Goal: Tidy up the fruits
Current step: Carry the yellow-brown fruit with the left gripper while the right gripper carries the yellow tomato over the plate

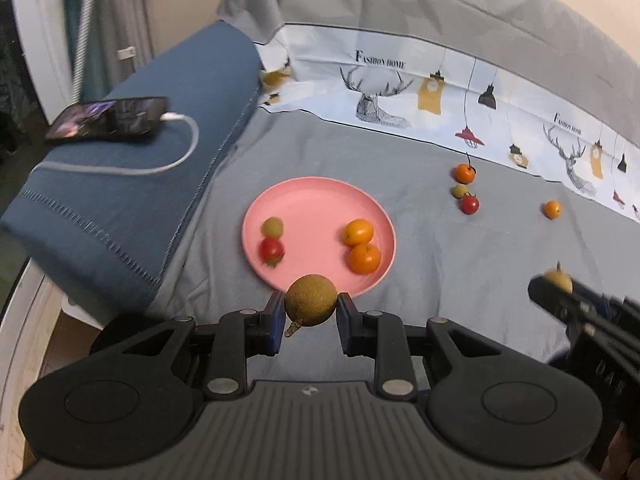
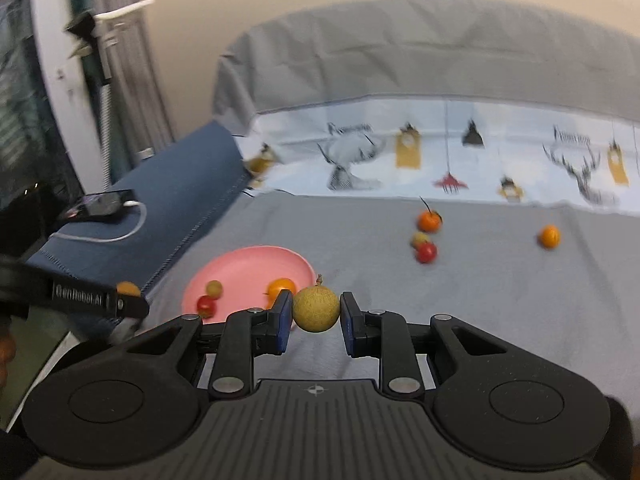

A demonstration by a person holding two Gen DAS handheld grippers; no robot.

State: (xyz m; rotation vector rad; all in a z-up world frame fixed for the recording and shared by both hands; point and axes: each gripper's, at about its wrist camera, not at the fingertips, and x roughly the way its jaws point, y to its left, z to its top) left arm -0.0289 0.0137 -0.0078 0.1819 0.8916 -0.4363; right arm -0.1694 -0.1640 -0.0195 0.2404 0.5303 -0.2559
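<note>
Two tongs are each clamped on one small round brown-yellow fruit: the left tongs (image 1: 310, 308) grip a longan-like fruit (image 1: 310, 300) at its widest girth, just short of the near rim of the pink plate (image 1: 312, 196), and the right tongs (image 2: 316, 312) grip a similar fruit (image 2: 316, 309), stem up, beside the plate's right edge.

Reading left to right on the bed: a phone (image 1: 108, 117) with a white cable (image 1: 176, 160) lies on a folded blue blanket (image 1: 160, 184); the plate sits on the grey sheet (image 1: 440, 248). Four fruits lie on the plate: one green-yellow fruit (image 1: 272, 227) touching one red tomato (image 1: 272, 251) at left, and two orange fruits (image 1: 359, 232) touching at right. Four more lie loose on the sheet, well apart from the plate: one stemmed orange fruit (image 1: 465, 173), one small green fruit (image 1: 460, 190), one red tomato (image 1: 469, 204) close together, and one lone orange fruit (image 1: 552, 209) farther right.

Handling, as judged: the fruits look light, smooth and round, so they likely roll and slip; thin skins may bruise or split. A gentle pinch across the middle seems best.
</note>
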